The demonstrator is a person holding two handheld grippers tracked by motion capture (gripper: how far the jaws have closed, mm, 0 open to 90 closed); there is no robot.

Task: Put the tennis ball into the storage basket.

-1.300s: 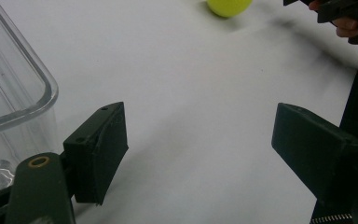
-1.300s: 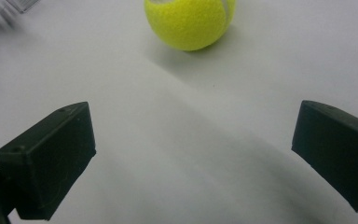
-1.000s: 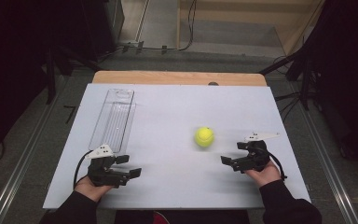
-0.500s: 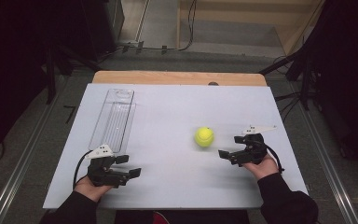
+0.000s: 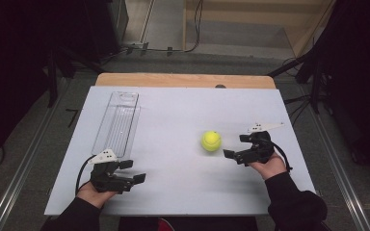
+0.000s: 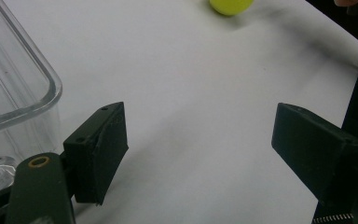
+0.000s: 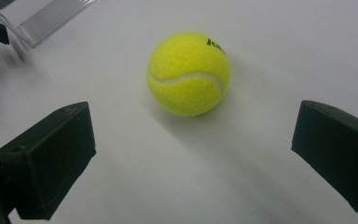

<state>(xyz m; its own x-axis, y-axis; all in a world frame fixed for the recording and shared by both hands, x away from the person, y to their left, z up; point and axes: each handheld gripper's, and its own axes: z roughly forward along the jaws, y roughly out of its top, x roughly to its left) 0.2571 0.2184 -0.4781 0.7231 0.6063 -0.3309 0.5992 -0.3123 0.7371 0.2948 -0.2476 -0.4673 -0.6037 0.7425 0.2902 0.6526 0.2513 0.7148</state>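
Here my right gripper (image 5: 237, 147) sits right of centre in the high view, jaws spread wide and empty, pointing at the ball (image 5: 211, 141) just beside it. In the right gripper view the ball (image 7: 189, 73) lies upper centre, ahead of the gap between my jaws. My left gripper (image 5: 129, 171), lower left, is also wide open and empty, just below the clear tray (image 5: 118, 124) on the white table (image 5: 173, 115).

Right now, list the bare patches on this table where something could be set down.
Widest: the middle, between the clear tray and the tennis ball, running to the far edge. Also the near edge between the left gripper and right gripper. Tightest: around the ball, with the right gripper's open jaws close beside it.
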